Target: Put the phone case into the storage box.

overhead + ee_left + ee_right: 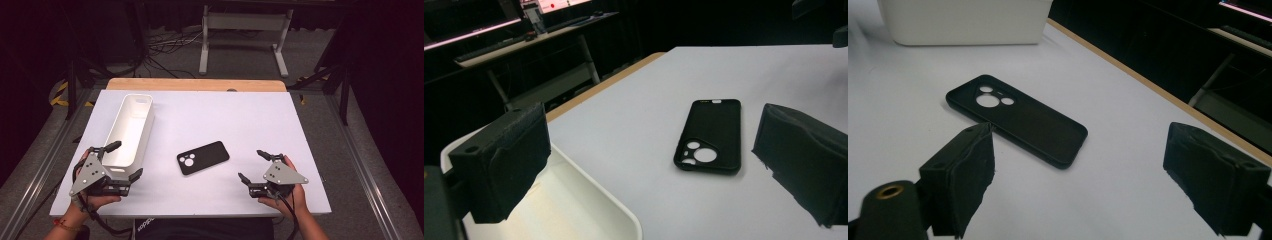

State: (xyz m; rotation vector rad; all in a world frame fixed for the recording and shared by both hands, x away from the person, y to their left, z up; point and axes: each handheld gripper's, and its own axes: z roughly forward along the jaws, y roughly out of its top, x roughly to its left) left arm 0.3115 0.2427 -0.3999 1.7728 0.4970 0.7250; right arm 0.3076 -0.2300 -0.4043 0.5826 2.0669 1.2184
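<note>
A black phone case (203, 157) lies flat in the middle of the white table (260, 125), camera cutouts facing up. It shows ahead of the jaws in the left gripper view (711, 135) and the right gripper view (1018, 117). A long white bin (145, 135) stands at the left, its open top up. My left gripper (124, 160) is open at the bin's near end, one jaw over the bin's rim (594, 190), nothing between its pads (649, 150). My right gripper (253, 166) is open at the near right, pointing toward the case, its jaws (1083, 150) wide apart and empty.
A wooden strip (195, 84) runs along the table's far edge. Behind it on the floor stand a white metal frame (245, 30) and loose cables (165, 45). Dark rails (40, 165) flank the table on both sides. A desk with screens (524, 35) stands off to the side.
</note>
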